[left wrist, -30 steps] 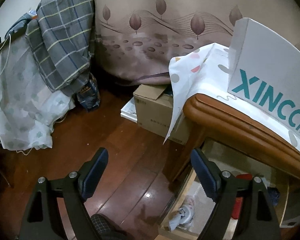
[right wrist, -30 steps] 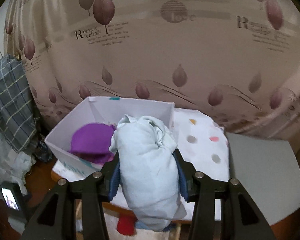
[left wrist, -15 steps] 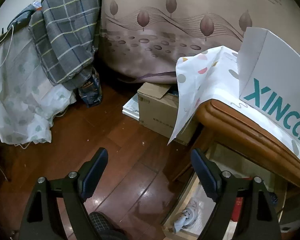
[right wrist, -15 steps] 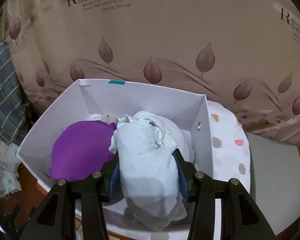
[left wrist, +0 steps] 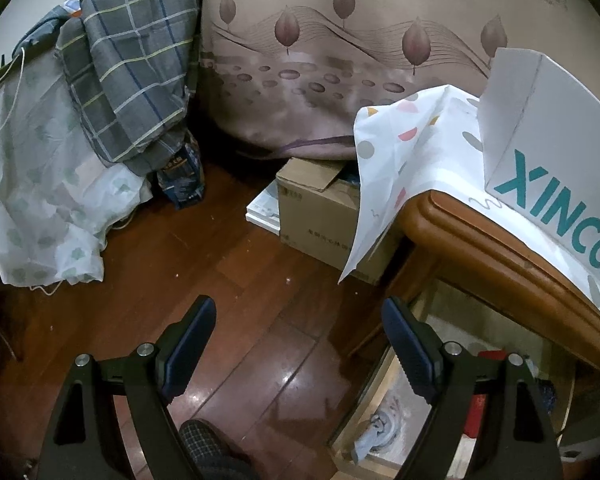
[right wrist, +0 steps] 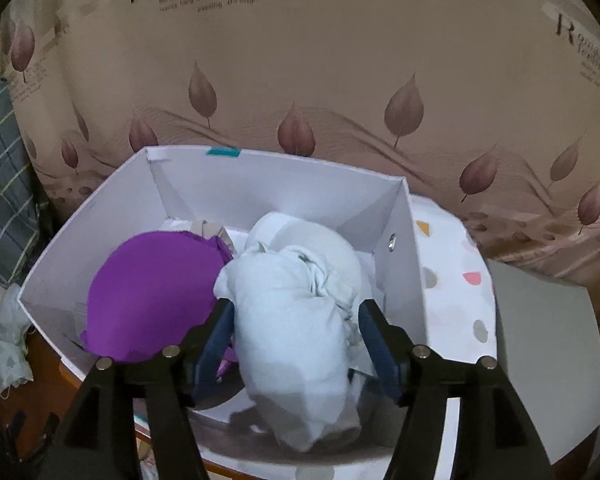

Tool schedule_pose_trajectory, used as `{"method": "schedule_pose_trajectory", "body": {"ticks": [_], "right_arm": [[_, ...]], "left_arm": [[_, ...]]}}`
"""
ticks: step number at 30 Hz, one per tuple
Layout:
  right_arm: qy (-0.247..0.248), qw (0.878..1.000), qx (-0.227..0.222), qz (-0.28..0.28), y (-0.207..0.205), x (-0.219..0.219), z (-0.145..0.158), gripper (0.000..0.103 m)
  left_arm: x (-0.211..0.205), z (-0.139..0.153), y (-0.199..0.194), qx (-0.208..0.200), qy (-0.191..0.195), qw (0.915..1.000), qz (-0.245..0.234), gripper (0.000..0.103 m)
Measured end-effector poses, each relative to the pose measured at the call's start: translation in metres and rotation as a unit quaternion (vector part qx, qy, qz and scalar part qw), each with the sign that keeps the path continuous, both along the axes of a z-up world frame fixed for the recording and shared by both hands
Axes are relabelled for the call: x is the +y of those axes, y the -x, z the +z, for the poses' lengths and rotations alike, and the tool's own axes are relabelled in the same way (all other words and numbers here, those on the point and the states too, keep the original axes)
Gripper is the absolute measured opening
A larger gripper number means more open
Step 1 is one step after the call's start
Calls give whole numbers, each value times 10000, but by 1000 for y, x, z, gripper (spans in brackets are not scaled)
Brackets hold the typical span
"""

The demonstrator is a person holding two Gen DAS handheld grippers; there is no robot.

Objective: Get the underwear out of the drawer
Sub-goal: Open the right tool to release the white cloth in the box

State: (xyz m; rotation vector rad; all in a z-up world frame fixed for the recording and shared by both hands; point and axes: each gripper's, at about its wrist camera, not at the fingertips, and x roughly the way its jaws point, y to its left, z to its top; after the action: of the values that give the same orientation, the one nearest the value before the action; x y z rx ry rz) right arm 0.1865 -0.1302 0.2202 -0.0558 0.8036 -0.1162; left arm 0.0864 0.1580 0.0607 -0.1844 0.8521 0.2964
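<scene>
Two grippers on record. Right gripper [right wrist: 296, 320]: clamped on a pale blue underwear bundle [right wrist: 296, 320], held over the open white box [right wrist: 412, 264], toward its right wall. Purple garment [right wrist: 148, 296] lies inside the box, against its left wall. Left gripper [left wrist: 298, 340]: jaws spread wide, holding nothing, over the wooden floor [left wrist: 228, 280] off the dresser's [left wrist: 480, 248] left corner. Open drawer [left wrist: 384, 420] below the dresser top, a crumpled grey garment [left wrist: 374, 432] near its front left corner. Spotted cloth [left wrist: 400, 160] drapes the dresser's left edge under the box.
</scene>
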Motion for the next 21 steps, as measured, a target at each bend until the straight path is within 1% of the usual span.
{"method": "schedule_pose_trajectory", "body": {"ticks": [3, 7, 10, 13, 16, 18, 21], "right_arm": [[46, 9999, -109, 50, 12, 0, 13, 68], [-12, 9997, -191, 179, 39, -2, 33, 68], [-26, 9992, -165, 359, 65, -4, 40, 68], [-24, 9986, -52, 535, 92, -8, 38, 68], [116, 9967, 160, 791, 121, -9, 25, 68], [176, 9949, 394, 912, 137, -11, 7, 68], [287, 9889, 885, 1160, 155, -14, -34, 68]], "left_arm": [[0, 0, -1, 6, -18, 10000, -6, 83], [0, -1, 0, 49, 4, 10000, 18, 83], [3, -1, 1, 83, 35, 10000, 34, 83], [8, 0, 2, 61, 93, 9999, 62, 83], [12, -1, 3, 107, 80, 9998, 137, 83], [16, -2, 3, 124, 151, 9996, 197, 83], [21, -4, 3, 194, 185, 9993, 278, 83]]}}
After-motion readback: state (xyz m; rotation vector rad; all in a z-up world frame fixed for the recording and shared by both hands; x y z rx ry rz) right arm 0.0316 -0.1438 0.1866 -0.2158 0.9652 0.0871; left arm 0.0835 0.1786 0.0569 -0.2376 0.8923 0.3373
